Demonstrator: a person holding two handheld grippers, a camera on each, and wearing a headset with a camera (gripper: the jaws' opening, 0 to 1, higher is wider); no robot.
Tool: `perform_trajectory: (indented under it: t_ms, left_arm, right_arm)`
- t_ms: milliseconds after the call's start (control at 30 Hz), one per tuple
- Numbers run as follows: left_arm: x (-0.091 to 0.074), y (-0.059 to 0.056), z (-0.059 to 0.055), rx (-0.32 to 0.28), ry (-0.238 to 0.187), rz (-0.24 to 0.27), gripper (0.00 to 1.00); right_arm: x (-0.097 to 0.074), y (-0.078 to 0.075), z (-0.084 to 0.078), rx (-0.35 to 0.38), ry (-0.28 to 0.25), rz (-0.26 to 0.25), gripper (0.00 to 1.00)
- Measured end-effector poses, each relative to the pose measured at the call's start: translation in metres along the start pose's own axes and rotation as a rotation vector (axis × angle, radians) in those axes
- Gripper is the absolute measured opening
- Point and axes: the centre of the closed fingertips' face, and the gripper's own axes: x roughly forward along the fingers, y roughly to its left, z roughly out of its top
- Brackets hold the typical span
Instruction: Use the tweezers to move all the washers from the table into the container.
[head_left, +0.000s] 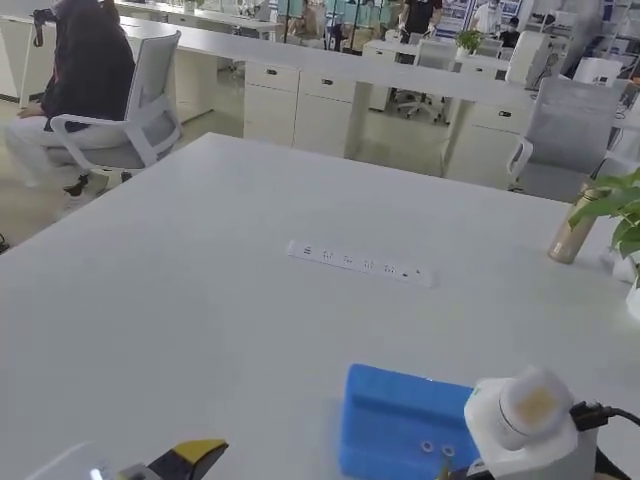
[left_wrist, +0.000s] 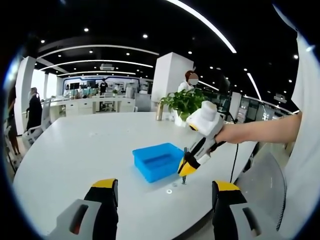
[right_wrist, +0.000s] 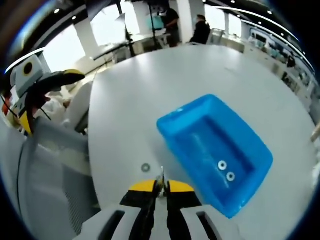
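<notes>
right gripper (right_wrist: 161, 189) clamps tweezers (right_wrist: 161, 176) | 1 washer (right_wrist: 145, 167) near container (right_wrist: 167, 127), just beside tweezer tips | left gripper (left_wrist: 165, 184) jaws spread, farther off

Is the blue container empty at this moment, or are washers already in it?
Not empty: two washers lie on the container floor; another washer sits on the table outside.

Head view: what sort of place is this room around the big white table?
Probably an open-plan office or lab workspace: long rows of white desks with drawer cabinets, swivel office chairs, and a power strip on the shared table.
</notes>
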Motion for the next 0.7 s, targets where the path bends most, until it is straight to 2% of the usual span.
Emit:
perform_trajectory:
  t_ms: [133, 267, 333, 467, 700]
  left_arm:
    - [-0.001, 0.001, 0.0, -0.004, 0.0, 0.0, 0.77]
    - [-0.001, 0.001, 0.001, -0.016, -0.006, -0.003, 0.77]
    - [0.0, 0.002, 0.001, -0.019, -0.007, -0.003, 0.77]
    - [0.002, 0.0, 0.002, -0.016, -0.005, -0.007, 0.77]
    - [0.0, 0.0, 0.003, -0.016, -0.011, -0.002, 0.77]
  right_arm:
    - [-0.003, -0.003, -0.001, 0.135, -0.109, 0.003, 0.04]
    - [-0.009, -0.01, -0.009, 0.206, -0.152, -0.01, 0.04]
    - [-0.011, -0.011, -0.011, 0.216, -0.165, -0.014, 0.04]
    - [-0.009, -0.01, -0.009, 0.198, -0.165, -0.04, 0.04]
    - [-0.005, 0.002, -0.006, 0.074, -0.181, -0.098, 0.05]
